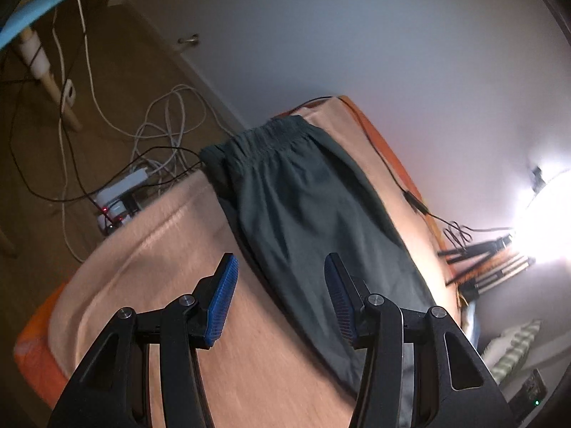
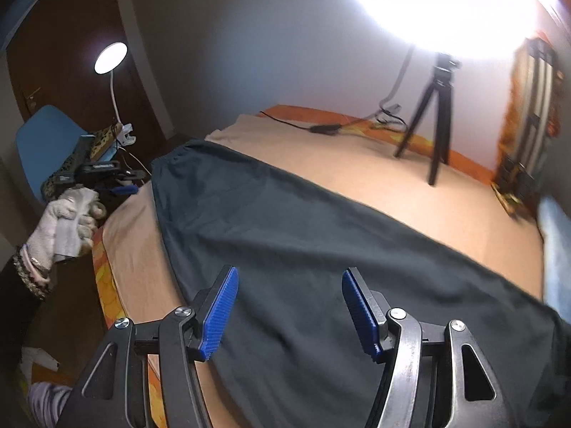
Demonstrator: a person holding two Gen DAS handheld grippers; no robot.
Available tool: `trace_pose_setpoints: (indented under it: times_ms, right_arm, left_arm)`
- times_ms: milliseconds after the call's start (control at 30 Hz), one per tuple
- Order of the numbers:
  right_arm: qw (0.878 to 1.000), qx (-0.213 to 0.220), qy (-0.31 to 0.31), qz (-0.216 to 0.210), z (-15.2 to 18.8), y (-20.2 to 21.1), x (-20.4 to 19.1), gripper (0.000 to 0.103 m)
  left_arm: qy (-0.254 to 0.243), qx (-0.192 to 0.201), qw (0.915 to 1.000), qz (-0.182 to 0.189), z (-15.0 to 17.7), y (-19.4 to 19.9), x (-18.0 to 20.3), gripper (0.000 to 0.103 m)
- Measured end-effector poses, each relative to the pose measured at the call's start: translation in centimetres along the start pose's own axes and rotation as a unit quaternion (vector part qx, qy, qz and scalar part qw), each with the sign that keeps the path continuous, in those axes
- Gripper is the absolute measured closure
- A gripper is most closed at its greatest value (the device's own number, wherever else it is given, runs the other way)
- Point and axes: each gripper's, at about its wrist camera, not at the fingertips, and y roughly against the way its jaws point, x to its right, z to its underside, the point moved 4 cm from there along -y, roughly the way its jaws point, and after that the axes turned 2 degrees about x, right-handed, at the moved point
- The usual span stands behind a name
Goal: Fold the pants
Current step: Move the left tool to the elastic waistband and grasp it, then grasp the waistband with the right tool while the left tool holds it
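Dark grey-green pants [image 1: 296, 192] lie lengthwise on a beige blanket [image 1: 160, 249], the elastic waistband [image 1: 271, 135] at the far end by the bed's edge. My left gripper [image 1: 282, 264] hovers open over the pants' left edge with nothing between its blue pads. In the right wrist view the pants [image 2: 285, 221] spread flat from the waistband [image 2: 178, 153] towards the lower right. My right gripper [image 2: 291, 274] stands open just above the cloth, holding nothing. The left gripper [image 2: 123, 188] shows at the far left, held by a gloved hand [image 2: 71, 221].
The orange bed edge [image 2: 107, 285] drops to the floor on the left. A black tripod [image 2: 435, 125] with a glaring ring light [image 2: 446, 0] stands on the blanket, with a black cable [image 2: 321, 129] beside it. Tangled cables and a power strip [image 1: 121, 185] lie on the floor.
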Motion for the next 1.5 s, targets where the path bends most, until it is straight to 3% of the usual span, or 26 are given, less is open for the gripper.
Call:
trace_pose_setpoints:
  times_ms: [267, 800, 900, 933, 1033, 1200, 1300, 1500]
  right_arm:
    - [1.0, -0.006, 0.008, -0.006, -2.1, -2.6, -1.1, 0.04]
    - [0.999, -0.015, 0.023, -0.017, -4.3, -5.0, -1.8, 0.04]
    - [0.999, -0.015, 0.029, -0.019, -5.1, -5.7, -2.8, 0.04]
    - [0.999, -0.016, 0.031, -0.02, -5.3, -5.9, -3.1, 0.04]
    - [0.999, -0.02, 0.04, -0.021, -6.1, -6.9, -4.4, 0.04]
    - [0.998, -0.032, 0.04, -0.048, -9.1, -9.5, -6.7, 0.04]
    - [0.992, -0.062, 0.01, -0.107, -12.0, -12.5, -8.5, 0.036]
    - [0.979, -0.101, -0.054, -0.169, -16.9, -19.2, -11.6, 0.036]
  left_arm:
    - [0.023, -0.001, 0.9997, -0.003, -1.6, -1.9, -1.4, 0.054]
    - [0.006, 0.027, 0.9996, -0.008, -3.9, -3.4, -1.0, 0.054]
    - [-0.006, 0.044, 0.9988, -0.019, -3.9, -3.6, -0.8, 0.064]
    - [-0.012, 0.049, 0.9984, -0.023, -3.8, -3.7, -0.7, 0.082]
    - [-0.025, 0.062, 0.9975, -0.023, -3.7, -3.8, -0.5, 0.094]
    - [-0.09, 0.093, 0.9914, -0.02, -3.5, -3.0, 1.4, 0.097]
    - [-0.136, 0.104, 0.9851, -0.016, -3.1, -2.5, 2.8, 0.098]
    - [-0.2, 0.103, 0.9743, 0.0, -1.7, -2.4, 4.3, 0.099]
